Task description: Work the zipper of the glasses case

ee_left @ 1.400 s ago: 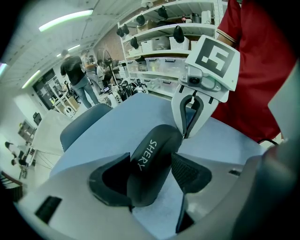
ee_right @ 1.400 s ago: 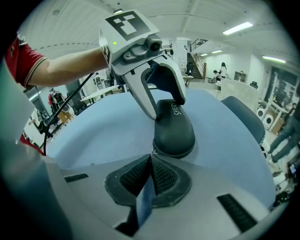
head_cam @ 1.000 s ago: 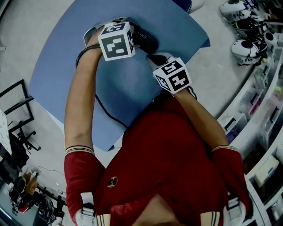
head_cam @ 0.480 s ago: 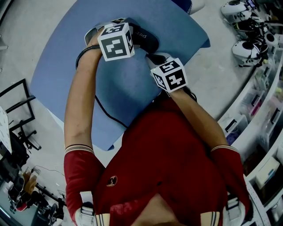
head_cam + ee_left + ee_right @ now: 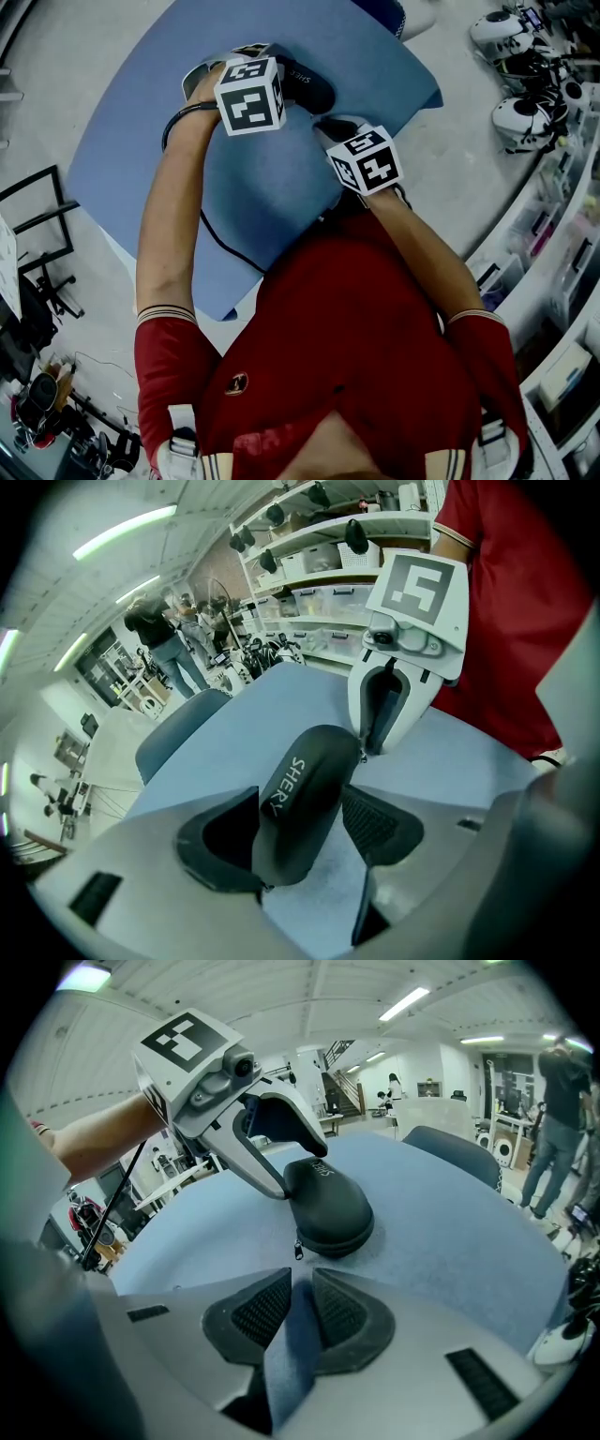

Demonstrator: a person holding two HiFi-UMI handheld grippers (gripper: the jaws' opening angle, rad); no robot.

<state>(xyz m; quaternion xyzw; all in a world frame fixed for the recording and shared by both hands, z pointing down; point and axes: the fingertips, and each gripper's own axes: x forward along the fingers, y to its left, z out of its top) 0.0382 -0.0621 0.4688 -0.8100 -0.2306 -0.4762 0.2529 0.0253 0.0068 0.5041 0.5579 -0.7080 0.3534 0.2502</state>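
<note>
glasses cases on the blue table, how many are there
1. The glasses case lies on the blue table, gripped at one end by the left gripper. No other shows, though the arms hide part of the table in the head view.

The person wears a red short-sleeved shirt [image 5: 356, 319]. Each sleeve ends in a cuff [image 5: 167, 317] striped pale and dark. A small round emblem [image 5: 238, 383] sits on the chest. White straps [image 5: 185, 448] with buckles lie over both shoulders. A thin black cable [image 5: 223, 239] trails from the left wrist.
</note>
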